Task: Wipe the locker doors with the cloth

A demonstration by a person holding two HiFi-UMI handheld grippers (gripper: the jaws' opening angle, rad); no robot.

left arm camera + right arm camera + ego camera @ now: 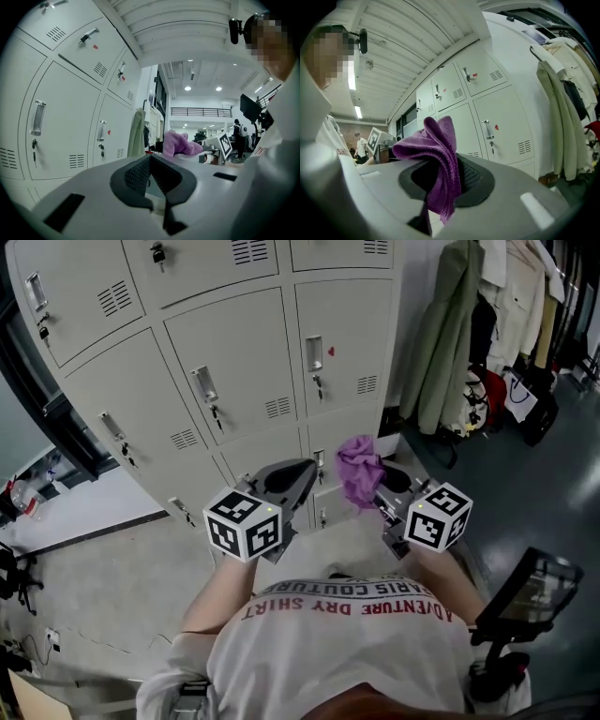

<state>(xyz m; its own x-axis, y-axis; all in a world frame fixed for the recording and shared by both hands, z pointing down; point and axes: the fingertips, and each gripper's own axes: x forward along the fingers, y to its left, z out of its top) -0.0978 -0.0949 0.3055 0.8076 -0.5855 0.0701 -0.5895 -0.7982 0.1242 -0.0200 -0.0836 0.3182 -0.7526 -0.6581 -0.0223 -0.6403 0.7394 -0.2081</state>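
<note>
**Now holding the cloth ready, short of the doors**

Across the upper left and centre of the head view, the bank of pale grey metal locker doors is standing with its handles, keys and vent slots facing the person. No door is being touched by anything.

Lower down, left of centre, the left gripper is pointing toward the lockers. In the left gripper view its jaws are sitting together with nothing between them, so it is carrying nothing.

Just right of centre, the crumpled purple microfibre cloth is bunching upward from the right gripper. In the right gripper view the jaws are pinching the cloth firmly, with a fold hanging below them and the rest flaring above. The cloth is sitting in front of the lower doors, apart from them.

At the far right of the frame, a row of hanging coats is crowding the end of the lockers.

By my reading, wiping is not under way; the person is getting into position. The next move is calling for the right gripper to push forward until the cloth is pressing flat on a door panel, then sweep across it, steering round the handles and keys.
</note>
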